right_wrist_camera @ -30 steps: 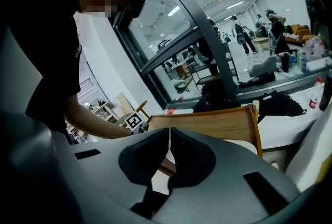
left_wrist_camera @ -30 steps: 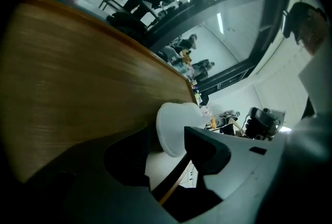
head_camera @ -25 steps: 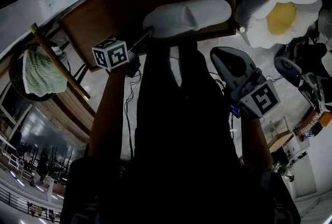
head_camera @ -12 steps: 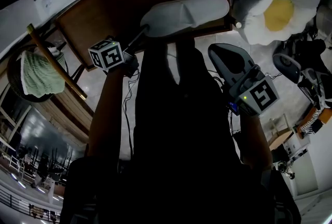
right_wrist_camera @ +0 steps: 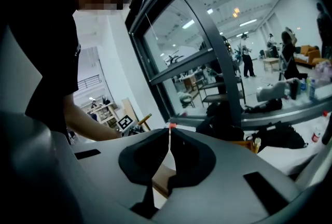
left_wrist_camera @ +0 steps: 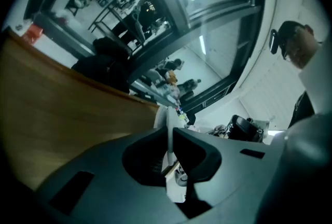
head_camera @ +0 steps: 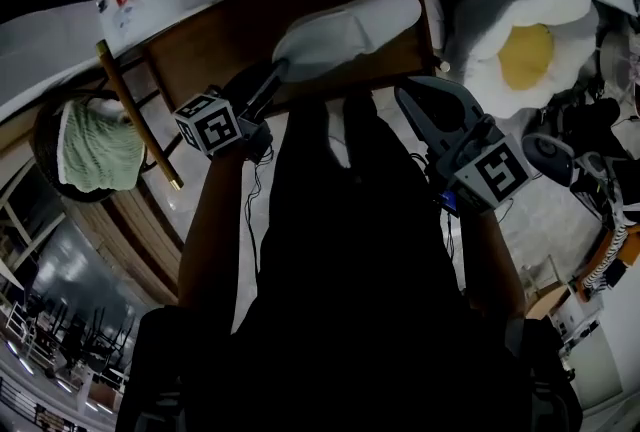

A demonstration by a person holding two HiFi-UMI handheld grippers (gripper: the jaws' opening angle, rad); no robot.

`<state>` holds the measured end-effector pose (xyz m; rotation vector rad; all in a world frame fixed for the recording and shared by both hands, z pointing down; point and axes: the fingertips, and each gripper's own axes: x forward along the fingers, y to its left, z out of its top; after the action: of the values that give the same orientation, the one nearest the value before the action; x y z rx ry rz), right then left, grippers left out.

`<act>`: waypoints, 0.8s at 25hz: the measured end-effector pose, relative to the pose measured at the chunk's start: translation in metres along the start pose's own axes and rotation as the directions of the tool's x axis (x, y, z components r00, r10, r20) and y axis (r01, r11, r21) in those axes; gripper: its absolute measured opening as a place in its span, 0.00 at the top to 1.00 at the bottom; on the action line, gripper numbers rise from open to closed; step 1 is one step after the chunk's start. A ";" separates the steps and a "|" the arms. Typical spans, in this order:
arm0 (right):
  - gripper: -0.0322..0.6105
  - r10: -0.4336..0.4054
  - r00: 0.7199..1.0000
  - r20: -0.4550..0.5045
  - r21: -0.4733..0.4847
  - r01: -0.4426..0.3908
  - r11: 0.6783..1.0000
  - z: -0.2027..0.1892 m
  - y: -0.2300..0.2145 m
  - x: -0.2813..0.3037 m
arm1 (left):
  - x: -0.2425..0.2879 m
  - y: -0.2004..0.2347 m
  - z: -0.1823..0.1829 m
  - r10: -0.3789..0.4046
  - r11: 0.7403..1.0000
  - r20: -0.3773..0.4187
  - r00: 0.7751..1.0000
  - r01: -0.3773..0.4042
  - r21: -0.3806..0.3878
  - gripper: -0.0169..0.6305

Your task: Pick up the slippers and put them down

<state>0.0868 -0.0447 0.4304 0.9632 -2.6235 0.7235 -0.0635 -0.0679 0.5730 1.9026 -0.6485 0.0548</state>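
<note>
Closing on an edge of the white slipper [head_camera: 350, 28], left tongs [head_camera: 276, 72] pinch it by the wooden surface [head_camera: 210, 50]; right tongs [head_camera: 408, 98] pressed together, empty.

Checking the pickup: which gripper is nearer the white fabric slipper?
Left. The left gripper's fingers are closing with the white fabric slipper's end between them; the right gripper, shut, is off to its right, clear of it.

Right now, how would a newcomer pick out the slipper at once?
Find the brown table at the top of the head view. The slipper shows against it, left of the fried-egg cushion. It is long and plain white, with no yellow centre.
</note>
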 end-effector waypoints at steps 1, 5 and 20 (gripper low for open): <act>0.91 0.005 1.000 0.023 -0.031 -0.005 1.000 0.013 0.001 0.001 | -0.004 -0.009 0.016 -0.007 1.000 0.042 0.999 0.006 0.027 0.92; 0.91 0.036 0.993 0.113 -0.167 -0.017 0.986 0.070 0.010 -0.002 | -0.028 -0.064 0.085 -0.068 0.990 0.223 0.972 0.038 0.139 0.92; 0.91 0.171 0.859 0.483 -0.464 0.086 0.882 0.272 0.051 -0.053 | -0.141 -0.292 0.257 -0.330 0.814 0.592 0.735 -0.097 0.573 0.92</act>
<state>0.0756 -0.1272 0.1614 1.0464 -3.0501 -0.2292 -0.1144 -0.1523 0.1710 2.5753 -1.0768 -0.6356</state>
